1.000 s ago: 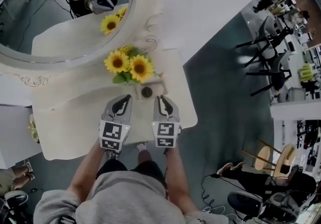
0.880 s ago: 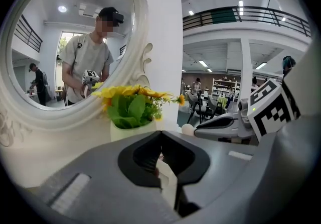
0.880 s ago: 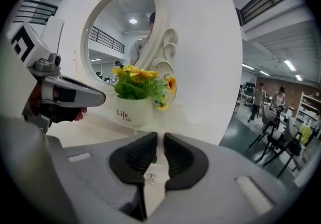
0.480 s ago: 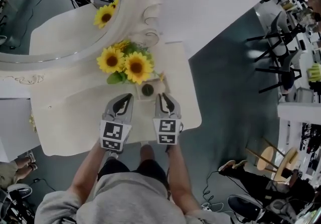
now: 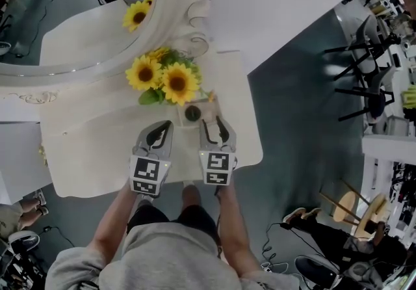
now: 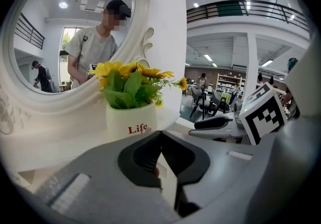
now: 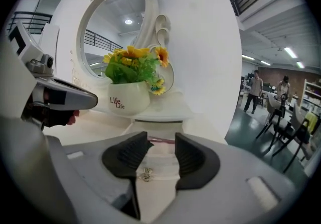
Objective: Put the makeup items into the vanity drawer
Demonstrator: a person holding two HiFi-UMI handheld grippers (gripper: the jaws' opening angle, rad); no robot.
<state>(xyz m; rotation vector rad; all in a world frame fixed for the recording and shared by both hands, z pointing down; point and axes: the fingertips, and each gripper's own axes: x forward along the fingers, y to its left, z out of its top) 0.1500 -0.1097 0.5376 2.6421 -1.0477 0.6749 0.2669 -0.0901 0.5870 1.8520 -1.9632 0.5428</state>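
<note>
On the vanity (image 5: 97, 152), by the sunflowers (image 5: 162, 77), the drawer (image 5: 209, 108) holds a dark round item (image 5: 192, 112). My right gripper (image 7: 161, 140) just popped wide open, with the handle (image 7: 146, 174) loose between its jaws. My left gripper (image 6: 159, 140) is pinched on a pinkish bit (image 6: 155, 170).

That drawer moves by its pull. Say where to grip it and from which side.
Pinch the small metal knob by its sides, coming straight at the drawer front: it juts from the flat face's middle. The right gripper, jaws just opened and holding nothing, points at it.
</note>
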